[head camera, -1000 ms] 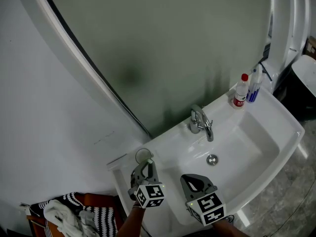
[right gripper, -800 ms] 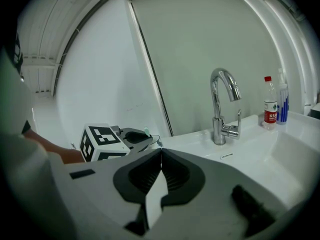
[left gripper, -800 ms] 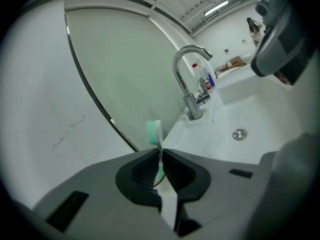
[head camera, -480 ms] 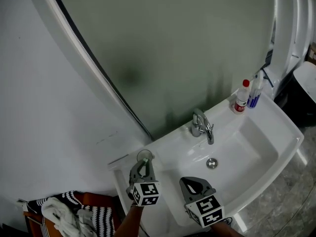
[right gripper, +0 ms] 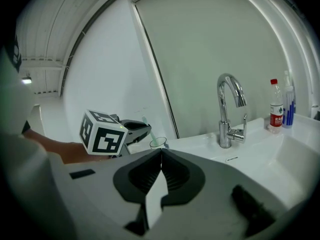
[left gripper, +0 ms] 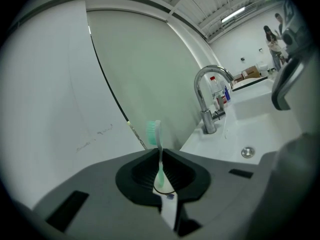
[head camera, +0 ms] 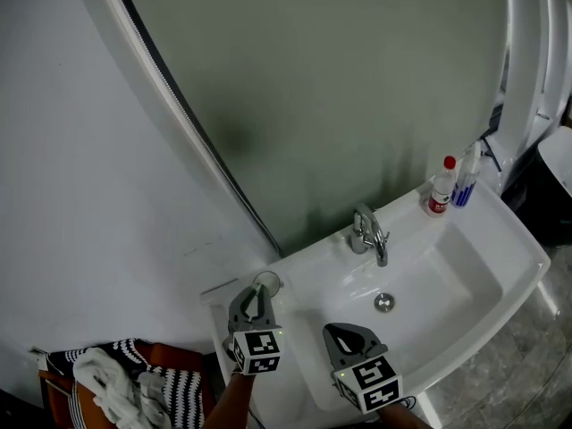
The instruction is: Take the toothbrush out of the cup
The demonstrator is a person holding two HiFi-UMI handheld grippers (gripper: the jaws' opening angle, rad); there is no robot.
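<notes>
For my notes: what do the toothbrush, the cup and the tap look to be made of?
Toothbrush: probably plastic, with a translucent pale green handle and green bristles.
Cup: clear and see-through with a thin rim. It could be glass or clear plastic; the look does not settle which.
Tap: metal with a polished chrome look, shown by its bright mirror-like reflections.

Head view: high above, facing steeply down onto the sink (head camera: 447,275).
Left gripper view: low and close, looking along the sink toward the faucet (left gripper: 208,121).
Right gripper view: low, beside the left tool (right gripper: 145,129), facing likewise.
Shared: faucet, bottles (head camera: 437,190), sink.
</notes>
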